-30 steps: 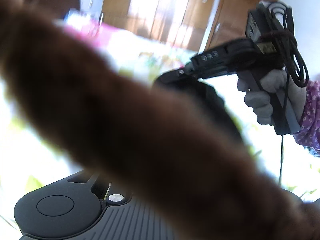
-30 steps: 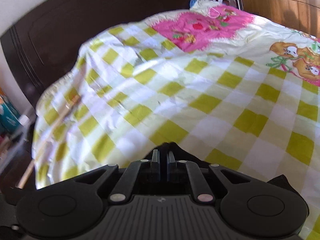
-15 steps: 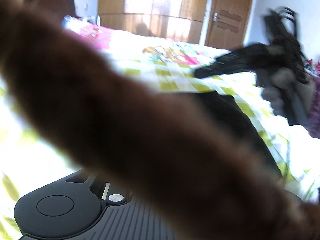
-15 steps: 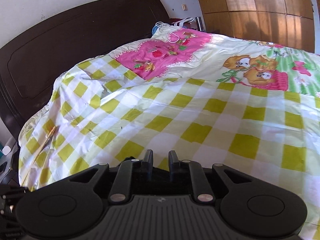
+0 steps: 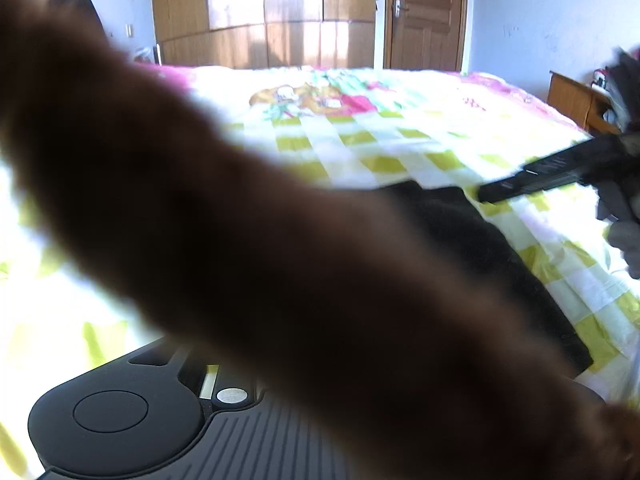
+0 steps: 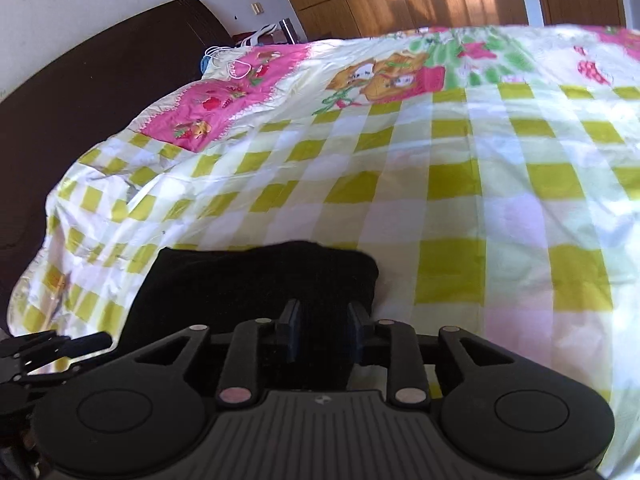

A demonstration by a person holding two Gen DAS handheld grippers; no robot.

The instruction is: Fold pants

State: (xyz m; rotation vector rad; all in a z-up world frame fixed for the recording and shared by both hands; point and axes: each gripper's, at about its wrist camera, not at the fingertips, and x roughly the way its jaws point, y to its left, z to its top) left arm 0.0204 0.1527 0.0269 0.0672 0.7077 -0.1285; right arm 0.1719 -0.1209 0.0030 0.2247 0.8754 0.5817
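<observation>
Right gripper (image 6: 323,330): my jaws are opening. They stand a moderate way apart, both pads visible, with a clear gap between them. The black pants (image 6: 256,284) lie directly ahead of and below the fingertips, flat on the bedspread (image 6: 460,184). The dark cloth shows through the gap, but the pads do not press on it.

Left gripper (image 6: 52,350): my jaws are opening. In my own camera a blurred brown fuzzy mass (image 5: 260,240), very close to the lens, covers the fingers entirely, so I cannot tell from that view how wide they stand or whether anything lies between them. I cannot identify the mass. In the right wrist view, part of this gripper shows at the lower left edge, just beside the left edge of the pants.

Pants: one dark, flattened bundle on the near part of the yellow-and-white checked bedspread. From the left wrist view they run from mid-frame toward the lower right; the right gripper's fingers reach in from the right edge, above the far end.

Surroundings: dark headboard (image 6: 80,92) on the left, wooden wardrobe (image 5: 280,16) and door (image 5: 424,16) beyond the bed.
</observation>
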